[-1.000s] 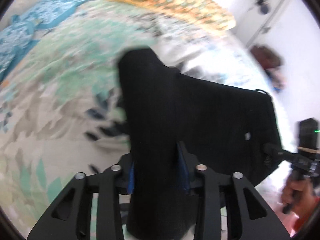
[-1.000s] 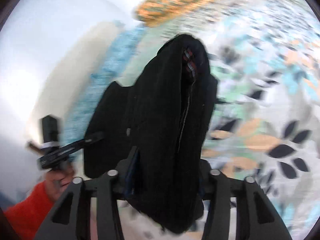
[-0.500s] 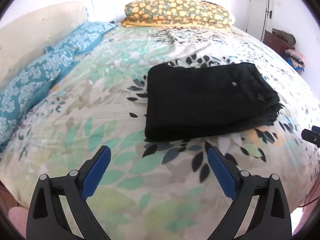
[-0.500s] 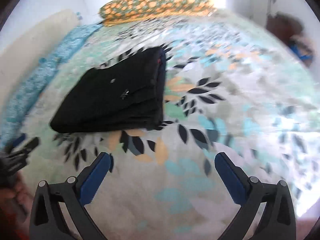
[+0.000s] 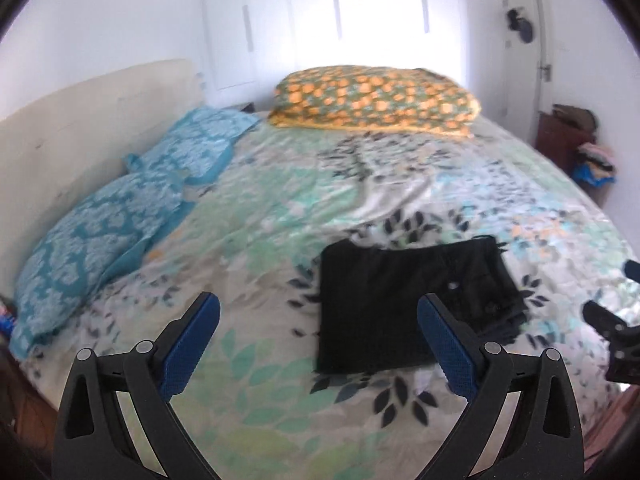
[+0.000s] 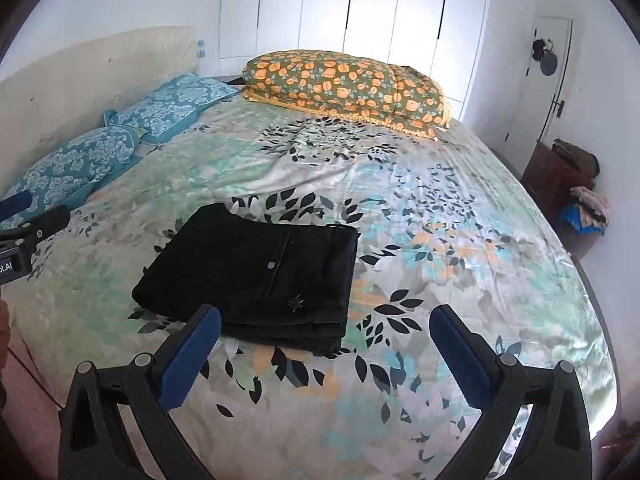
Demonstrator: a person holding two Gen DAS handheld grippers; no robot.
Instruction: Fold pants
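Note:
The black pants (image 5: 404, 304) lie folded in a flat rectangle on the leaf-patterned bedspread (image 5: 304, 216). They also show in the right wrist view (image 6: 260, 272), with a button and a small emblem on top. My left gripper (image 5: 318, 332) is open and empty, held back above the near part of the bed, its right finger over the pants' near corner. My right gripper (image 6: 324, 340) is open and empty, held back just in front of the pants' near edge. The right gripper also shows at the left wrist view's right edge (image 5: 612, 328).
Two blue patterned pillows (image 6: 100, 152) lie along the cream headboard (image 6: 80, 76) at left. An orange-flowered pillow (image 6: 348, 88) lies at the far end. White wardrobe doors (image 6: 360, 8) stand behind. A dark cabinet with clothes (image 6: 568, 176) stands at right by a door.
Both grippers held the pants up a second ago. They have let go, the pants now lie folded on the bed, and both grippers have opened and pulled back.

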